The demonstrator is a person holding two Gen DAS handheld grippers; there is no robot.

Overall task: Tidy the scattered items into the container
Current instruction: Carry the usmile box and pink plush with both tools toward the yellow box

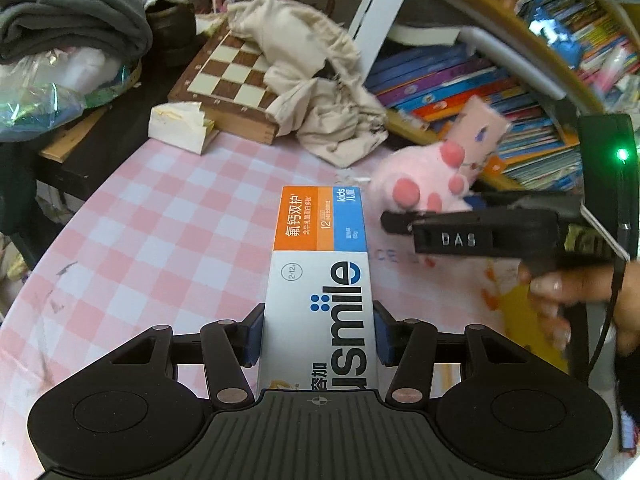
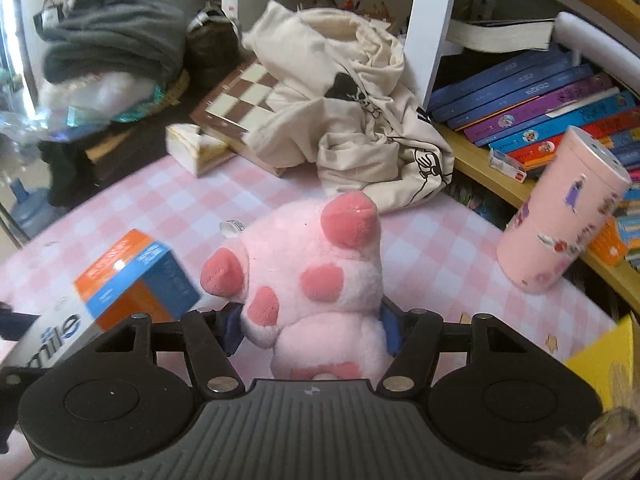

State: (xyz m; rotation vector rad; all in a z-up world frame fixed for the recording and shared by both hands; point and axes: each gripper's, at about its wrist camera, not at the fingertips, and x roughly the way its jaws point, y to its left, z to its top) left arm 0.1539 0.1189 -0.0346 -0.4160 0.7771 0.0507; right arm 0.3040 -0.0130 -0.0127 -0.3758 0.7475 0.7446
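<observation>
1. Left wrist view: I see a counter (image 1: 168, 216) in pink-and-white check, a chessboard (image 1: 232, 76) upper centre, and books (image 1: 472, 84) shelved upper right.
2. My left gripper (image 1: 319, 334) has its jaws clamped on the toothpaste box (image 1: 320, 280), whose long axis runs straight up the frame, orange end farthest.
3. My right gripper (image 2: 310, 330) has its jaws squeezing the pink plush paw (image 2: 312, 280), toes up, at frame centre.

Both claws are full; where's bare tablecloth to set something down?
Bare checked tablecloth lies left of the toothpaste box, and between the paw plush and pink canister. The back is crowded: chessboard, canvas bag.
</observation>
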